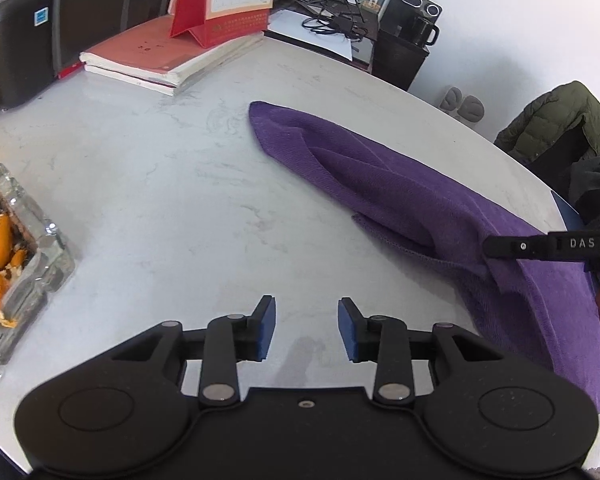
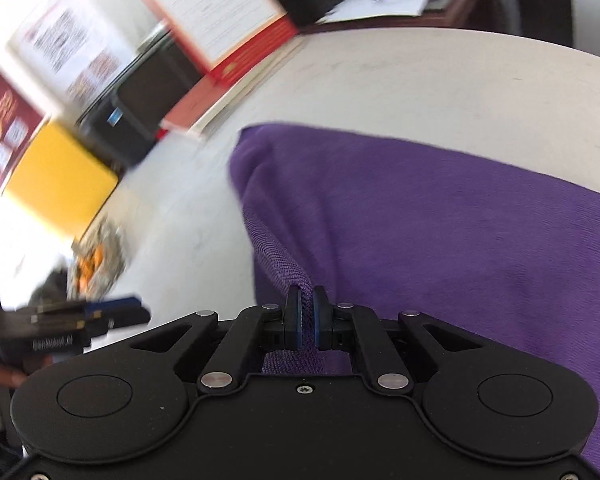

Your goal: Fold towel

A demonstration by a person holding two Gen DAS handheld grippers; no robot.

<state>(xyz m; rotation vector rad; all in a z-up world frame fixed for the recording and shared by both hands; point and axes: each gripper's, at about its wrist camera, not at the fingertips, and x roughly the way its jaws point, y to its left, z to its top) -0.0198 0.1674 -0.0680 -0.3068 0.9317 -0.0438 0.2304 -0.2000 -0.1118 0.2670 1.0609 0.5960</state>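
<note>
A purple towel (image 1: 400,184) lies crumpled along the right side of the white marble table (image 1: 160,184). Part of it hangs over the near edge. In the left wrist view my left gripper (image 1: 307,328) hovers open over bare tabletop, left of the towel, with nothing between its blue pads (image 1: 269,326). My right gripper (image 2: 307,320) is shut on a hemmed edge of the towel (image 2: 440,232), and the cloth bunches between its pads. From the left wrist view, the right gripper (image 1: 496,246) comes in from the right edge, lifting that fold. The left gripper (image 2: 136,312) shows blurred at the left of the right wrist view.
A glass ashtray (image 1: 40,276) with orange peel sits at the left edge. A stack of books (image 1: 160,60) and a red desk calendar (image 1: 228,0) stand at the back. A dark jacket (image 1: 556,120) hangs beyond the table's right rim. A yellow box (image 2: 60,176) lies off the table.
</note>
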